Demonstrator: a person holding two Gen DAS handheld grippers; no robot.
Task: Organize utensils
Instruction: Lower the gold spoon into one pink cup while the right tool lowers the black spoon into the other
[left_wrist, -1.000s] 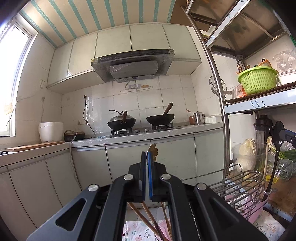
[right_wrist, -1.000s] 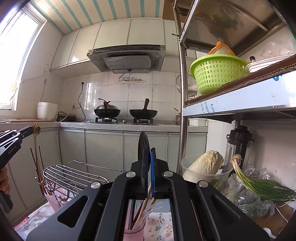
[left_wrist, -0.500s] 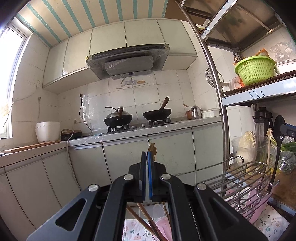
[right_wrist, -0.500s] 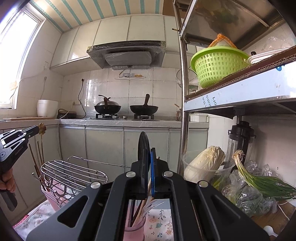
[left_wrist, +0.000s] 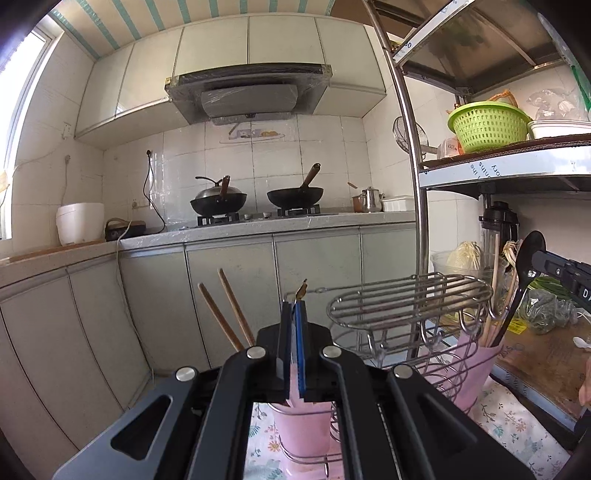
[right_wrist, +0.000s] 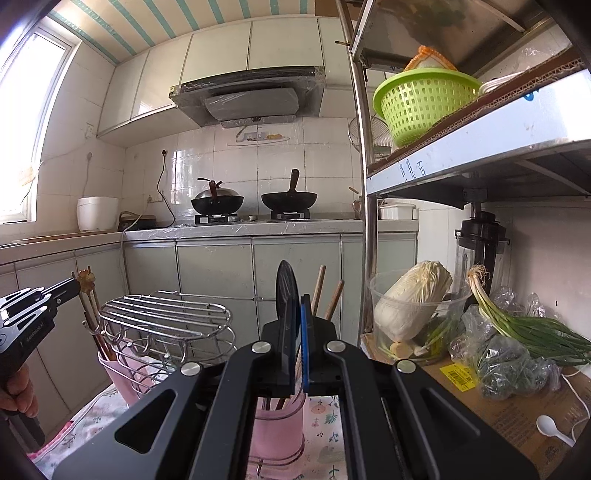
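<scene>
**A:** Looking through your left wrist cam first: your left hand-held gripper (left_wrist: 294, 314) is clamped shut on a thin utensil with a little brass-coloured ornament on its end (left_wrist: 302, 288), poking up just past the fingertips. Right below it sits a pink cup (left_wrist: 301, 424) in the wire rack (left_wrist: 406, 306), with two wooden chopsticks (left_wrist: 229, 310) leaning out to the left. On the right edge you can see your other gripper pinching a black ladle (left_wrist: 529, 254), its handle running down into a second pink cup (left_wrist: 476, 365) with more sticks in it.

**B:** And the right cam?

**A:** Same story from the other side. Your right hand-held gripper (right_wrist: 295, 299) is closed tight on that black ladle, whose round bowl sticks up above the fingers. Underneath is the pink cup (right_wrist: 277, 432) with a couple of wooden handles (right_wrist: 325, 291) behind the fingers. Far left, your left gripper holds the ornament-topped utensil over the other pink cup (right_wrist: 122, 373), beside the rack's curved wire top. Everything sits on a floral cloth (right_wrist: 325, 417).

**B:** Is the ladle's tip touching the cup bottom?

**A:** Can't tell, the gripper body hides it.
</scene>
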